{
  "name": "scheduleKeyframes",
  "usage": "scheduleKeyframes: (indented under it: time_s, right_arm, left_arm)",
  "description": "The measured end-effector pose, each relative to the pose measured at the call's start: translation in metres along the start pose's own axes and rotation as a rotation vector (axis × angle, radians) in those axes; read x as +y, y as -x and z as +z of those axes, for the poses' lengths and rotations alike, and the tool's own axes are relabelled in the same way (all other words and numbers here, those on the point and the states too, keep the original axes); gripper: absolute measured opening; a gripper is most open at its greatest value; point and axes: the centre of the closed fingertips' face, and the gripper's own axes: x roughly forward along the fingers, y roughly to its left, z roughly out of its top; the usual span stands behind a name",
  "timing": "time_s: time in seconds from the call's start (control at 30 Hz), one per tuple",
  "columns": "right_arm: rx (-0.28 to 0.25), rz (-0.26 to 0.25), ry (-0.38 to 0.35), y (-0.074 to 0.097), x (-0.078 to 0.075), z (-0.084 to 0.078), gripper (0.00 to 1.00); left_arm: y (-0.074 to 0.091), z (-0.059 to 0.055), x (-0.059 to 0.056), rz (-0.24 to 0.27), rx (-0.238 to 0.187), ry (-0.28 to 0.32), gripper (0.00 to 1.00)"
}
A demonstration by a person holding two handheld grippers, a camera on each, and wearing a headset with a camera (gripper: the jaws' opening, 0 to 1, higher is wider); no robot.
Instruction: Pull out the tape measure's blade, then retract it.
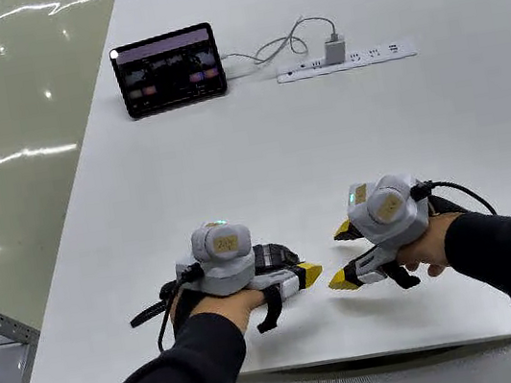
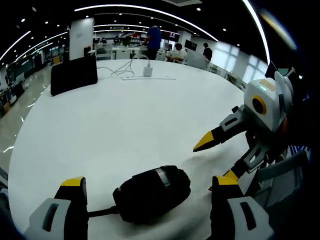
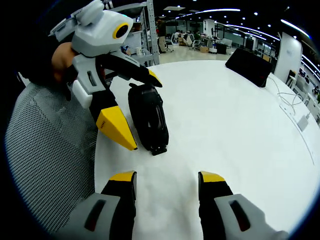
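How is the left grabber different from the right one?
The left gripper has the black tape measure sitting between its open fingers; the right gripper has only bare table between its fingers. In the head view the left gripper points right, the right gripper points left. Both are open with yellow tips.

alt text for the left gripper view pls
A black tape measure lies on the white table between the open, yellow-tipped jaws of the left gripper. The right gripper comes in from the right, jaws open and pointing toward it. A dark tablet and a power strip sit at the far end.
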Motion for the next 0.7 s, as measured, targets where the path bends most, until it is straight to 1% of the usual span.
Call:
scheduleKeyframes:
  time_s: [0.07, 0.13, 0.17, 0.2, 0.23, 0.27, 0.3, 0.33, 0.37, 0.43, 0.47, 0.5, 0.57, 0.6, 0.63, 0.67, 0.7]
  right_arm:
    - [-0.006, -0.008, -0.008, 0.003, -0.001, -0.001, 0.47]
    - [-0.008, -0.014, -0.012, 0.005, -0.002, -0.002, 0.48]
    - [-0.009, -0.017, -0.014, 0.007, -0.002, -0.003, 0.48]
    - [-0.010, -0.020, -0.015, 0.008, -0.002, -0.004, 0.49]
    - [-0.010, -0.023, -0.016, 0.010, -0.003, -0.004, 0.49]
    - [-0.010, -0.025, -0.017, 0.011, -0.003, -0.005, 0.50]
    - [-0.012, -0.029, -0.021, 0.012, -0.004, -0.005, 0.50]
    - [-0.014, -0.031, -0.025, 0.013, -0.005, -0.006, 0.51]
    - [-0.018, -0.033, -0.029, 0.015, -0.005, -0.006, 0.51]
    - [-0.019, -0.037, -0.031, 0.016, -0.006, -0.008, 0.52]
    - [-0.021, -0.038, -0.032, 0.017, -0.006, -0.008, 0.52]
    - [-0.021, -0.039, -0.033, 0.019, -0.006, -0.009, 0.53]
    - [-0.024, -0.044, -0.032, 0.023, -0.005, -0.010, 0.55]
    - [-0.030, -0.047, -0.031, 0.025, -0.005, -0.010, 0.56]
    - [-0.040, -0.050, -0.032, 0.029, -0.005, -0.011, 0.57]
    - [-0.051, -0.050, -0.034, 0.032, -0.004, -0.011, 0.58]
    - [-0.058, -0.050, -0.035, 0.037, -0.003, -0.014, 0.58]
  left_arm:
    - [0.000, 0.000, 0.002, -0.023, 0.007, -0.015, 1.00]
    - [0.002, 0.001, 0.001, -0.051, -0.001, -0.040, 1.00]
    - [0.002, -0.004, -0.001, -0.084, 0.023, -0.081, 1.00]
    - [0.003, -0.009, -0.007, -0.134, 0.048, -0.104, 1.00]
    - [0.003, -0.009, -0.008, -0.152, 0.039, -0.115, 1.00]
    - [0.004, -0.008, -0.006, -0.153, 0.030, -0.126, 1.00]
    - [0.005, -0.011, -0.002, -0.150, 0.043, -0.137, 1.00]
    - [0.006, -0.011, 0.001, -0.153, 0.045, -0.143, 1.00]
    - [0.008, -0.008, 0.002, -0.158, 0.028, -0.145, 1.00]
    - [0.009, -0.008, 0.007, -0.155, 0.024, -0.151, 1.00]
    - [0.010, -0.005, 0.008, -0.163, 0.010, -0.152, 1.00]
    - [0.012, -0.005, 0.008, -0.164, 0.006, -0.152, 1.00]
    - [0.012, -0.006, 0.011, -0.165, 0.003, -0.174, 1.00]
    - [0.012, -0.007, 0.012, -0.172, -0.001, -0.178, 1.00]
    - [0.014, -0.008, 0.009, -0.204, 0.001, -0.162, 1.00]
    - [0.015, -0.010, 0.008, -0.220, 0.003, -0.145, 1.00]
    - [0.016, -0.010, 0.012, -0.215, -0.002, -0.158, 1.00]
